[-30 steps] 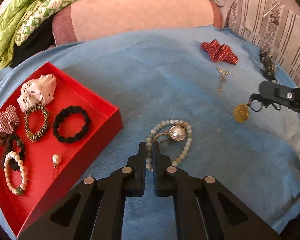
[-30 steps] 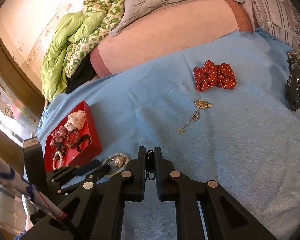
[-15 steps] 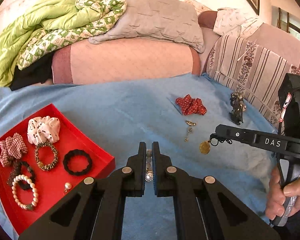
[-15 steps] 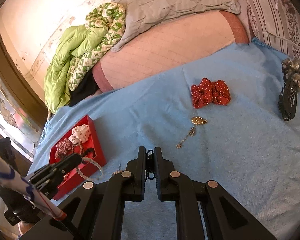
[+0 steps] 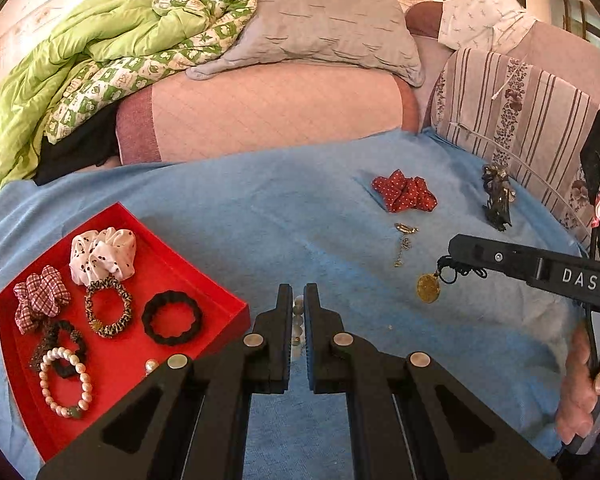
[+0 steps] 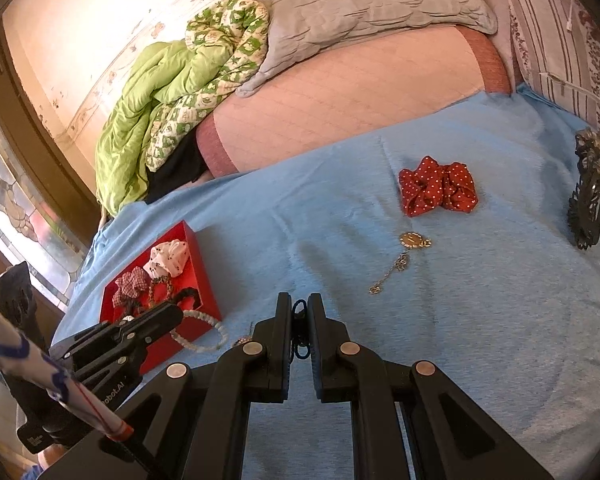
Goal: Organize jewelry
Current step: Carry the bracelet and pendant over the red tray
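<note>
Presently a bracelet of pale, milky beads [image 6: 204,330] hangs in a loop from the left gripper [image 5: 298,300], whose fingers are clenched on it; from the left wrist view only a few beads [image 5: 298,316] show in the slit between the fingers, while the right wrist view shows the whole loop dangling just beside the near corner of the red tray [image 5: 228,300]. The right gripper [image 6: 299,308] has its fingers clenched on a dark cord; only the left wrist view shows the round gold pendant [image 5: 428,288] hanging from that cord above the blue blanket [image 5: 260,232]. The tray holds a white spotted scrunchie [image 5: 102,254], a checked one, a black hair tie [image 5: 172,318], a pearl bracelet [image 5: 64,382] and a single pearl. On the blanket lie a red dotted scrunchie [image 6: 438,190], a gold chain [image 6: 400,264] and a dark ornate hair clip [image 6: 590,204].
</note>
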`<state>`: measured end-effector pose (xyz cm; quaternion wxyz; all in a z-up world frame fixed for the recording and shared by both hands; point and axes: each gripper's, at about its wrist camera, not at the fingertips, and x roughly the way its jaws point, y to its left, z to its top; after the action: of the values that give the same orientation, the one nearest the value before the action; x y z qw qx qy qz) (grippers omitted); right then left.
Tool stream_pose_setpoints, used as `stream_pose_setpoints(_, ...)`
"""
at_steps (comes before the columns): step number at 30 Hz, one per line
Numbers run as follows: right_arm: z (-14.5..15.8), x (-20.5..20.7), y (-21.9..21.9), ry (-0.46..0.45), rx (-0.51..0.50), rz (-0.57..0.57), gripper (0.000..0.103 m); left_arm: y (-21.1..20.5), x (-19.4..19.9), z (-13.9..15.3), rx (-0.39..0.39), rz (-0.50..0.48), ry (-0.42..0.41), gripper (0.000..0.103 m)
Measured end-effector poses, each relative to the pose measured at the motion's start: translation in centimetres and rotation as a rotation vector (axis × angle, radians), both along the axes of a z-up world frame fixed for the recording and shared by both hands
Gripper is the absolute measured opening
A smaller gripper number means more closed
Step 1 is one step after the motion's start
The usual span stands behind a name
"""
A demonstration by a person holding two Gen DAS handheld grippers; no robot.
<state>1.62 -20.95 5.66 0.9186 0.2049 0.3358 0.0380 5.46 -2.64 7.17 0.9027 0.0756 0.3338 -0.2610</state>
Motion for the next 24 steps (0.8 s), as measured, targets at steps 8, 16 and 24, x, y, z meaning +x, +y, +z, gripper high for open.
stream_pose_setpoints(8, 0.1, 0.6, 1.4, -0.003, -0.006, 0.026, 0.009, 1.0, -0.2, 0.7, -0.018, 0.016, -0.016, 0.005)
stream_pose_setpoints(16, 0.4, 2.1, 5.7, -0.025, -0.001, 0.106, 0.009, 4.9, -0.3, 3.0, -0.077, 0.083, -0.052, 0.005)
stream_pose_setpoints(24, 1.6, 4.6, 12.6, -0.073, 0.065, 0.253, 0.009, 12.1, 0.7, 3.6, -0.114, 0.234, -0.039, 0.005)
